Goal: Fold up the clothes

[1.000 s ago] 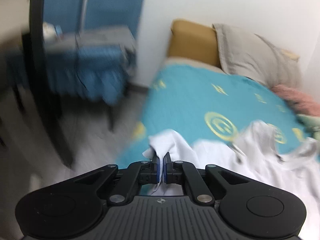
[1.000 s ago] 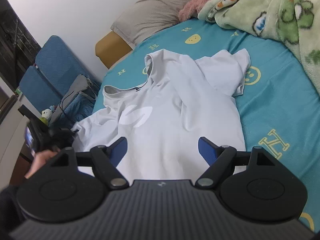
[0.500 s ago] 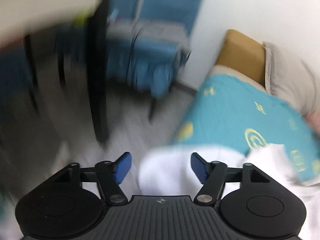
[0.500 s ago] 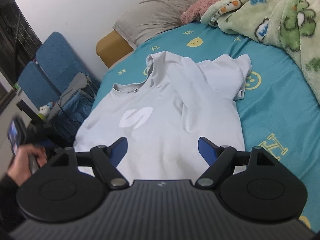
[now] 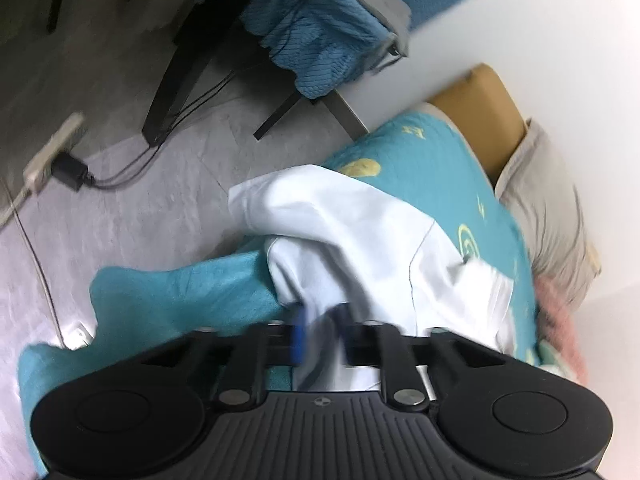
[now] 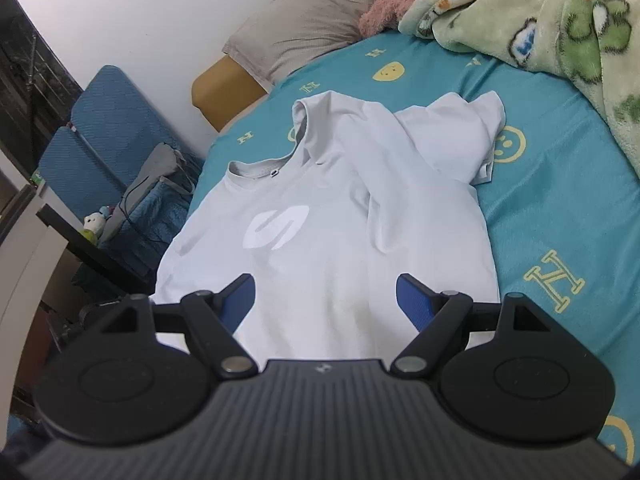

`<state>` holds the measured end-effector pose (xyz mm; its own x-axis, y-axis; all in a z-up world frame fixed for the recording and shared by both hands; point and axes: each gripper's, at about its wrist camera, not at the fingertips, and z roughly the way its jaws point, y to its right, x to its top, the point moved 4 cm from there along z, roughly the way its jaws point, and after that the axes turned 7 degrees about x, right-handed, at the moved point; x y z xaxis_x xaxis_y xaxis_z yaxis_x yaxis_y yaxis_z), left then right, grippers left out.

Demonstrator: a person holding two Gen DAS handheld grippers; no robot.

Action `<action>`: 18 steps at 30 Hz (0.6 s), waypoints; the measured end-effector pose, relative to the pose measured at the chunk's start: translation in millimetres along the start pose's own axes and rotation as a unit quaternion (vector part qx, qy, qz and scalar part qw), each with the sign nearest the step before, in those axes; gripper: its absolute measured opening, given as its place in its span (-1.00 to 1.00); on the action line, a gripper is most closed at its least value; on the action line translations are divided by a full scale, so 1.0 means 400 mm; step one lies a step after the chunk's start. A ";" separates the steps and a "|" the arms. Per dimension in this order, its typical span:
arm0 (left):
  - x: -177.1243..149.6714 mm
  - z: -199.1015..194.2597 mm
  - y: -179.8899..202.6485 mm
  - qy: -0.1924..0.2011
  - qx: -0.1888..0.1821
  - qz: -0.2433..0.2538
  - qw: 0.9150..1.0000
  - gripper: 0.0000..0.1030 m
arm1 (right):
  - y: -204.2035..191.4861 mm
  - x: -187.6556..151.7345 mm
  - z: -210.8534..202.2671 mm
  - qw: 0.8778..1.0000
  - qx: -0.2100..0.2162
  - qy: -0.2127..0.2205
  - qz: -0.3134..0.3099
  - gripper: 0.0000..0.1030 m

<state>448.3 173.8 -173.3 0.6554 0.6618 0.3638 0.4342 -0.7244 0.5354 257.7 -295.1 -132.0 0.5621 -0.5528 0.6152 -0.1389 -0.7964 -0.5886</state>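
Down at the bed (image 6: 568, 184) edge, left gripper (image 5: 322, 338) closing on a bunched fold of white T-shirt (image 6: 340, 216) — cloth between its blurred pads, shirt spread over teal sheet, right gripper (image 6: 325, 300) wide open, empty, hovering above the hem.

The left gripper's (image 5: 320, 336) blue fingertips (image 5: 298, 336) are smeared by motion blur, and white T-shirt (image 5: 360, 248) cloth bunches over the gap between them, so the contact itself is hidden. The shirt's lower part disappears behind the gripper body at 6 o'clock. At 4 o'clock, pink fabric (image 5: 560, 312) is too blurred to identify. In the right wrist view, the shirt's hem is hidden behind the right gripper (image 6: 325, 300) at 6 o'clock. The green blanket (image 6: 560, 20) is cut off at 2 o'clock. At 9 o'clock, a tiny plush toy (image 6: 93, 224) is too small to make out.
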 end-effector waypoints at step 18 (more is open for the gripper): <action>-0.232 -0.408 0.107 0.159 0.145 0.287 0.933 0.23 | 0.022 0.048 -0.110 0.999 0.006 0.051 -0.002 0.56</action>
<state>305.1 113.1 -59.7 0.6347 0.1380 0.7604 0.2470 -0.9685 -0.0304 231.2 -323.4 -102.2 0.4758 -0.5724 0.6678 -0.1268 -0.7960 -0.5919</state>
